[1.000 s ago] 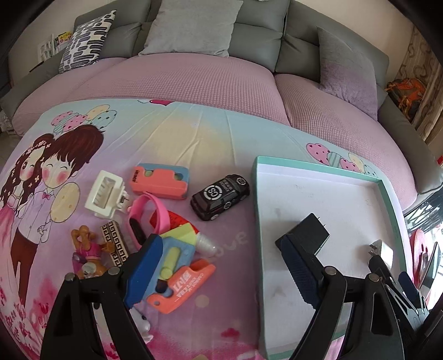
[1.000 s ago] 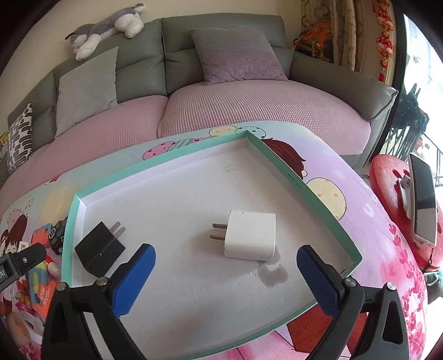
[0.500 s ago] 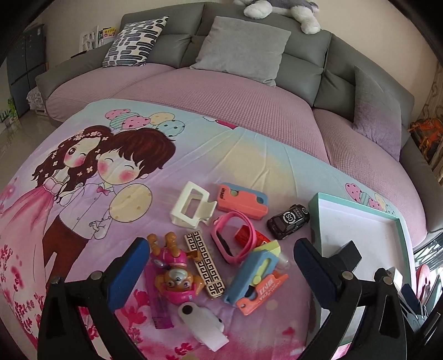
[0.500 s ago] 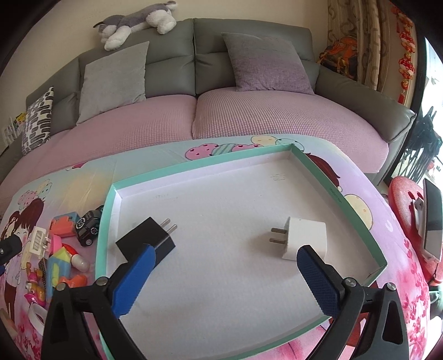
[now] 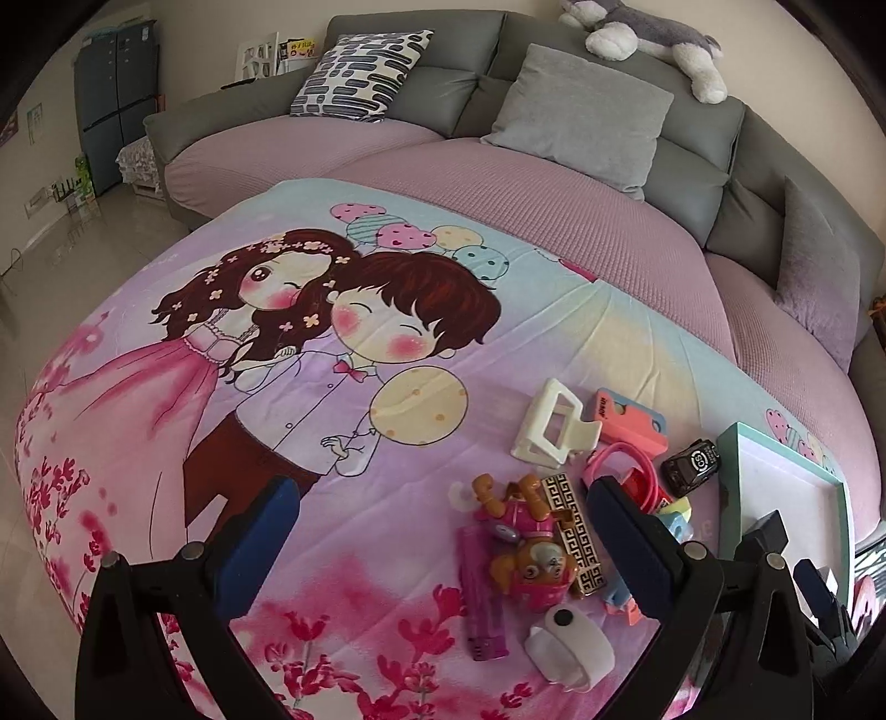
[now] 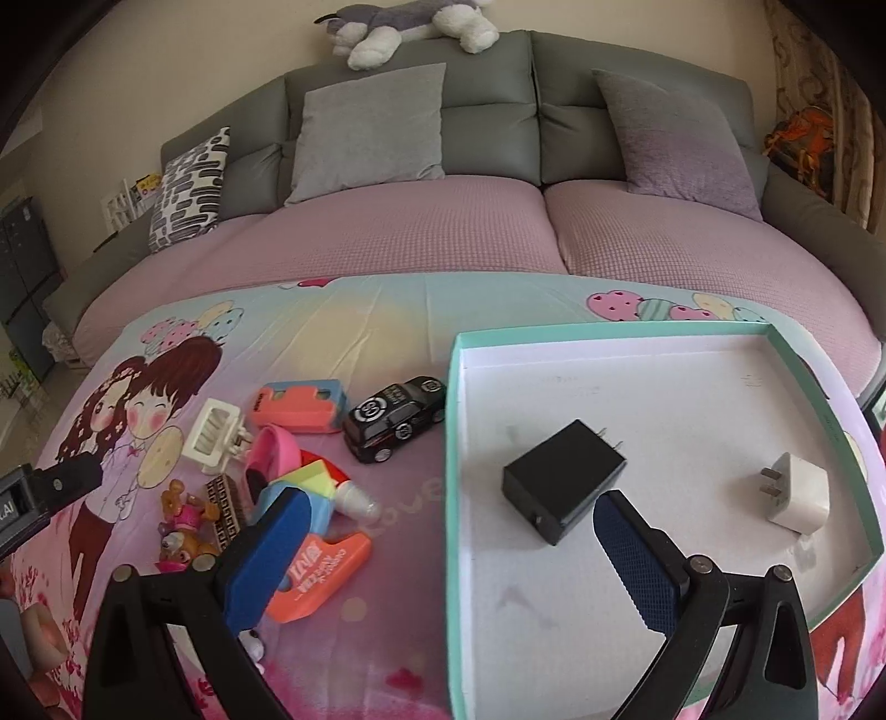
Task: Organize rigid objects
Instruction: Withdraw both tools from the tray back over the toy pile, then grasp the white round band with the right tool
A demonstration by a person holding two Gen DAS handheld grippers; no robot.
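Observation:
A teal-rimmed tray (image 6: 451, 443) with a white floor holds a black charger (image 6: 562, 479) and a white charger (image 6: 800, 493). Left of it lies a pile of toys: a black toy car (image 6: 396, 415), a coral case (image 6: 299, 407), a white clip (image 6: 213, 435), a pink band (image 6: 274, 454) and a pup figure (image 5: 531, 548). My right gripper (image 6: 448, 554) is open and empty over the tray's left rim. My left gripper (image 5: 443, 545) is open and empty, just left of the pile (image 5: 581, 498).
A cartoon-print cloth (image 5: 332, 360) covers the round table. A grey and pink sofa (image 6: 498, 221) with cushions curves behind it. A plush dog (image 6: 410, 22) lies on the sofa back. The floor (image 5: 33, 266) shows at far left.
Both grippers swung left. The left one moved from over the tray's edge to left of the toy pile. The right one moved from over the tray's middle to its left rim.

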